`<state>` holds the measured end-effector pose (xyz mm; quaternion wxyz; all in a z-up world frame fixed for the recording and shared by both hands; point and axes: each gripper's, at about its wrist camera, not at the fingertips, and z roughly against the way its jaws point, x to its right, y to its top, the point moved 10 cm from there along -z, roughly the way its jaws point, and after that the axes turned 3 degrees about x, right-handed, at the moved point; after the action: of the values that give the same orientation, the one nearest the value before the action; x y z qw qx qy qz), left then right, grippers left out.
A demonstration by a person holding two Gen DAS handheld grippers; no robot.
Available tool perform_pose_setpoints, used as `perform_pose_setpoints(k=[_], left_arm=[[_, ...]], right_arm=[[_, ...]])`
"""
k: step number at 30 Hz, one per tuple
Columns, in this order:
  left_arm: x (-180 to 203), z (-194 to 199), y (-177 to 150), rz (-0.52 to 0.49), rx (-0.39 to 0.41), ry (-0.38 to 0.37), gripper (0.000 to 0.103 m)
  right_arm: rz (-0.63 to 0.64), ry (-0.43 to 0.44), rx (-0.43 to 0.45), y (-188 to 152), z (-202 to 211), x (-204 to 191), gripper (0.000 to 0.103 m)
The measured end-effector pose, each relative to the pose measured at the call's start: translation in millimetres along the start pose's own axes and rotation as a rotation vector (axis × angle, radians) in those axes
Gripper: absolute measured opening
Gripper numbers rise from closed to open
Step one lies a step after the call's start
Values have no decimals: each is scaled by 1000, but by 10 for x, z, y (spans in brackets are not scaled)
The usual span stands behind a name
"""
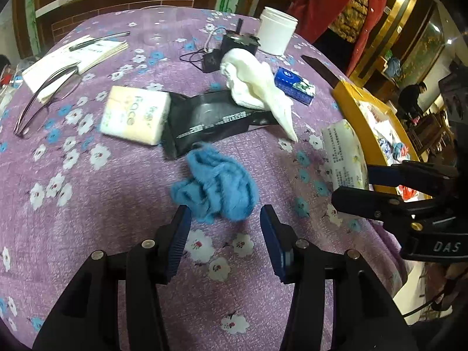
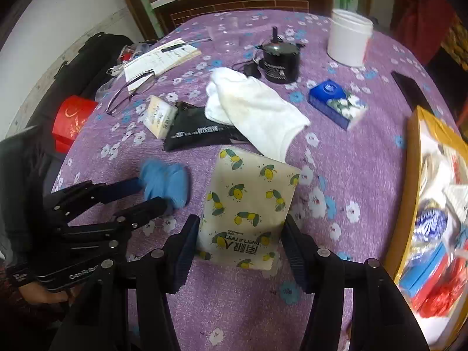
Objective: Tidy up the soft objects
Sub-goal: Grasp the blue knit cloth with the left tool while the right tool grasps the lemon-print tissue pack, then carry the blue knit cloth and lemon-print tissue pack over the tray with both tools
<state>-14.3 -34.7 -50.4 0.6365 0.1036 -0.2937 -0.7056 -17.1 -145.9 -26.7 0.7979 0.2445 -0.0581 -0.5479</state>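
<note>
**Blue cloth lies loose at open left fingers; lemon pack is clamped in right gripper**

Nearest the left wrist camera, the left gripper is seen with its jaws parted, and the crumpled blue cloth lies on the purple floral tablecloth at the fingertips; the left pad may just touch it, the right pad is apart from it. Nothing is gripped there.

By the right gripper a tissue pack printed with lemons is held, its sides pressed by both pads, and its far end is tilted toward the table's middle.

Beyond the cloth, a black pouch lies flat, and a white towel is draped across its far end. A pale tissue pack is placed just beside the pouch on the left. A blue tissue box lies near the towel's right side. Behind these, a black can and a white jar are set upright.

At the table's right edge, a yellow box is seen open, with packs and wrapped things inside. A notebook and spectacles are found at the far left.
</note>
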Motion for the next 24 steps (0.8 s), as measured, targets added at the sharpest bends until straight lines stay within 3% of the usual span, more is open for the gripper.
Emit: perform_pose_setpoints(k=[4,15,18,24], left_arm=[[-9,-121,-50,-15,-32,26,47],[-37,-234,171,35,-13,11,52],[-33,-281,173,19,-16,30,40],[-32,-254,168,31,-7,33,32]], right_arm=[[-12,-4,10,-7,29,32,57],[0,-8,-8,-8,-30,13,57],[16,-9,-12,8,-48,-5,57],[30,-2,-19,26,-74,9,57]])
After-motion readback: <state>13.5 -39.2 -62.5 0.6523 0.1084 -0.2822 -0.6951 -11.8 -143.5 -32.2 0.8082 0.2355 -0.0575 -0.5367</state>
